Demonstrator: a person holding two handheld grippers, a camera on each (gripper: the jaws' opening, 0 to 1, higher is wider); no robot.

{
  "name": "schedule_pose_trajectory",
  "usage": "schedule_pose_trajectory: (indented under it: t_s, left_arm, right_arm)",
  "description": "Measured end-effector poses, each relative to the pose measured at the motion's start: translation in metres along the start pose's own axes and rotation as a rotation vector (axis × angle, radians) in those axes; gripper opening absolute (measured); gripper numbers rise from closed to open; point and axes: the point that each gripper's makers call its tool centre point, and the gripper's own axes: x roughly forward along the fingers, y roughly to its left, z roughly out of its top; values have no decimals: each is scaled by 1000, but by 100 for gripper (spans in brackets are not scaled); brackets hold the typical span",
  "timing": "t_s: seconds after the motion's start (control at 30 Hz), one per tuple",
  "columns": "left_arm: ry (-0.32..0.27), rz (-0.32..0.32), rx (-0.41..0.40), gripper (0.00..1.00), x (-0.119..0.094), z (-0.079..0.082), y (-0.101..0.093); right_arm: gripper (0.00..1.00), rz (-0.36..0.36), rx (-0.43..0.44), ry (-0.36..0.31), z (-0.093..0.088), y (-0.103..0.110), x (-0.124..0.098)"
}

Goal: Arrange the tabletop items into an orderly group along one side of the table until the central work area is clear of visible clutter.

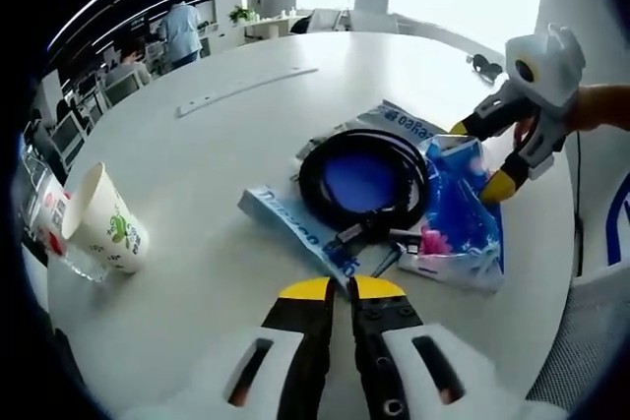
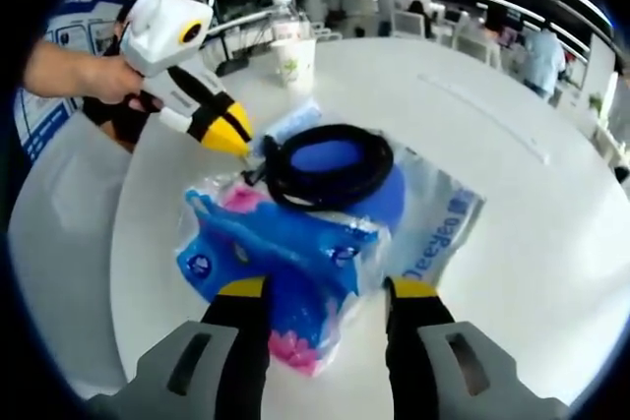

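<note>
A black cable coil point(image 1: 364, 179) point(image 2: 325, 164) lies on a clear plastic bag with blue print point(image 1: 285, 218) point(image 2: 448, 228) in the middle of the round white table point(image 1: 197, 174). A blue tissue pack point(image 1: 458, 223) point(image 2: 285, 243) lies against the coil. My right gripper point(image 2: 327, 288) point(image 1: 479, 157) is open, its yellow-tipped jaws standing on either side of the pack's end. My left gripper point(image 1: 342, 289) point(image 2: 231, 133) is shut and empty, its tips just short of the bag's edge and the cable's plug end.
A paper cup with green print point(image 1: 103, 228) point(image 2: 293, 64) stands near the table edge beside a clear bottle point(image 2: 283, 7). A white strip point(image 1: 246, 90) and a small black object point(image 1: 482, 66) lie farther off. People sit at desks point(image 1: 180, 31) beyond.
</note>
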Motion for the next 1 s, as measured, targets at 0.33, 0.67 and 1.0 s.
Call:
schedule_pose_trajectory:
  t_s: [0.33,0.67,1.0]
  left_arm:
    - [8,-32,20,5,-1,-4,-20]
    - [10,-68,37,5,-1,-8,-44]
    - [13,-99,59,5,-1,-10,-61]
  right_arm:
    - [43,-12,17,9,-15,6,-12]
    - [43,-19,23,29,-31,10,-25]
    - [44,-30,36,38,-44,13,-36]
